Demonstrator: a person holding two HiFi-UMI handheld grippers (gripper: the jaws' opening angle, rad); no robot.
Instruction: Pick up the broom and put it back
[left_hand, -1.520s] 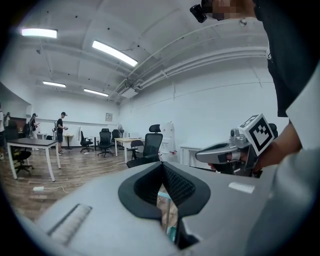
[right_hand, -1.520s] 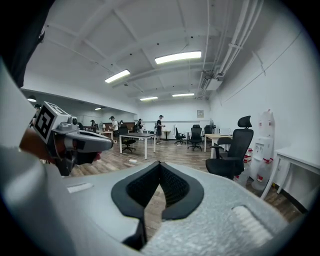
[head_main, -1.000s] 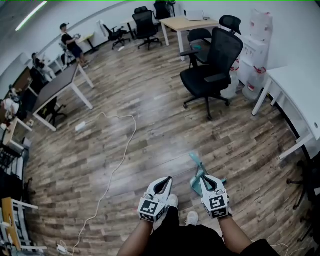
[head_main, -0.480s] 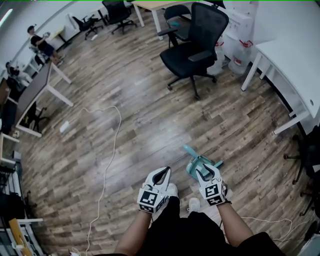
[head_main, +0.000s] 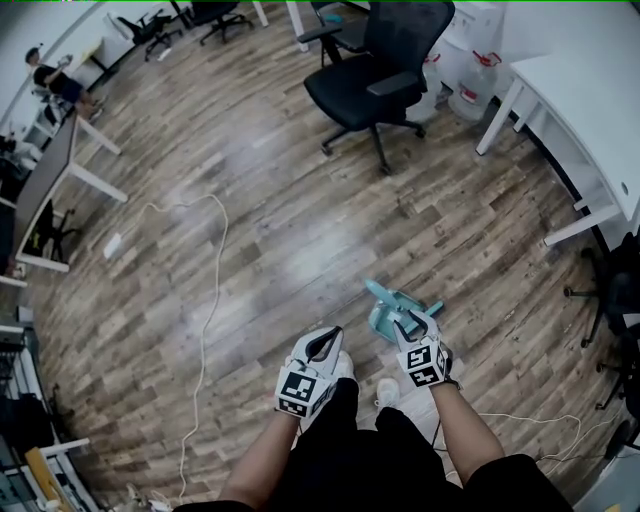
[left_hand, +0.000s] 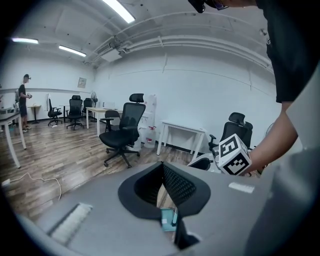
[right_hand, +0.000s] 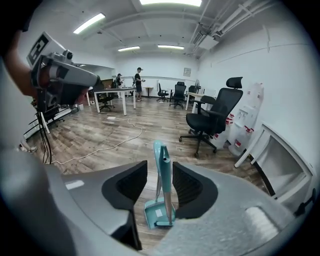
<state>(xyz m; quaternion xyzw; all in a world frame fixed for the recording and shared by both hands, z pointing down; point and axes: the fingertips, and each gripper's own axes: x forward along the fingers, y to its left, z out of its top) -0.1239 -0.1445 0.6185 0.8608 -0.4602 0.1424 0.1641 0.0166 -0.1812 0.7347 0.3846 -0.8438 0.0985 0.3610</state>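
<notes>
A teal broom (right_hand: 161, 155) stands upright in its teal dustpan (right_hand: 157, 212) on the wooden floor, just ahead of my feet. In the head view the set (head_main: 385, 303) shows right beyond my right gripper (head_main: 412, 318). The right gripper view has the broom's handle between the two black pads of the right gripper (right_hand: 160, 172). Those jaws are opening, and a gap shows on each side of the handle. My left gripper (head_main: 325, 335) hangs to the left of the set, its tips together and nothing held. Through its jaws (left_hand: 162, 165) a bit of the teal set (left_hand: 167, 218) shows.
A black office chair (head_main: 370, 75) stands farther out, with water jugs (head_main: 470, 100) and a white desk (head_main: 590, 90) to the right. A white cable (head_main: 205, 290) trails across the floor on the left, another (head_main: 520, 420) by my right foot. Far off stands a person (head_main: 55, 80).
Both grippers have sunk toward the floor and the broom. The right gripper's jaws have spread apart and now stand on either side of the broom's handle.
</notes>
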